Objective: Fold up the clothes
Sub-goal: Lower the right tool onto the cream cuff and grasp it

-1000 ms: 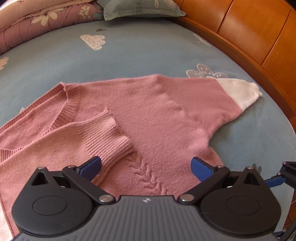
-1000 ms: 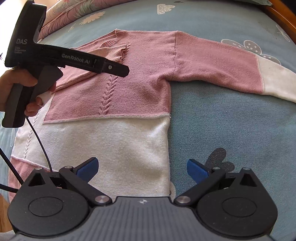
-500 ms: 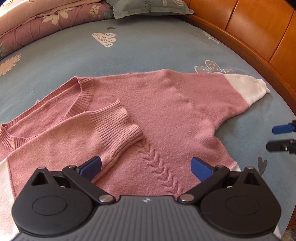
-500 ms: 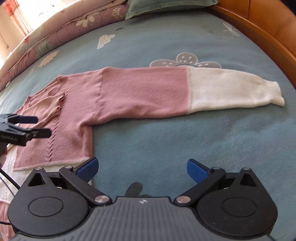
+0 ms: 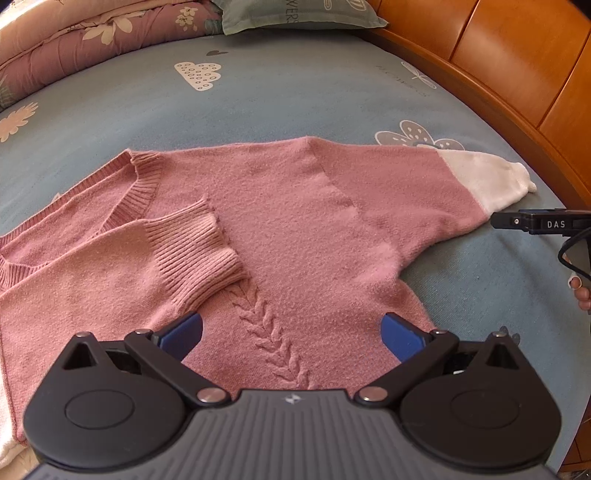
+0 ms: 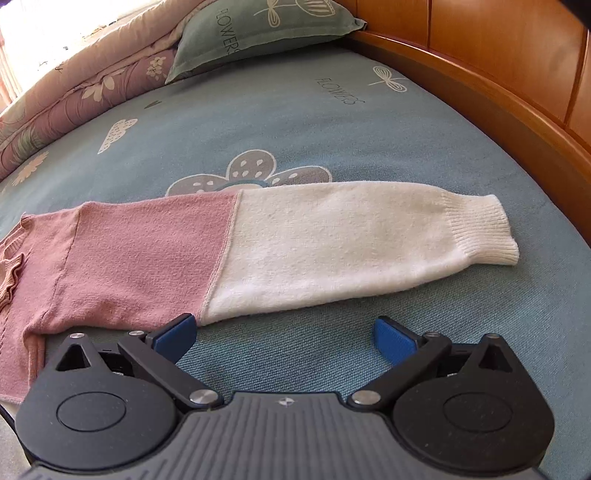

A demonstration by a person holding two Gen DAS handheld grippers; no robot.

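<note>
A pink and white knitted sweater (image 5: 295, 229) lies flat on the blue bed sheet (image 5: 295, 96). Its left sleeve is folded over the chest, the ribbed cuff (image 5: 195, 254) near the cable pattern. My left gripper (image 5: 291, 332) hovers open above the sweater's chest, holding nothing. The other sleeve (image 6: 295, 251) stretches out to the right, pink near the shoulder and white toward its cuff (image 6: 484, 229). My right gripper (image 6: 284, 334) is open just in front of that sleeve's lower edge, its left fingertip close to the pink-white seam. The right gripper's body (image 5: 543, 221) also shows beside the sleeve.
A wooden headboard (image 6: 498, 74) curves along the right side of the bed. A green pillow (image 6: 258, 29) and a folded floral quilt (image 5: 92, 33) lie at the far end. Bare sheet surrounds the outstretched sleeve. A person's fingers (image 5: 580, 291) show at the right edge.
My right gripper has swung from over the sweater's hem to the outstretched sleeve and come close to it. The left gripper has drawn back slightly over the chest. Both stay open.
</note>
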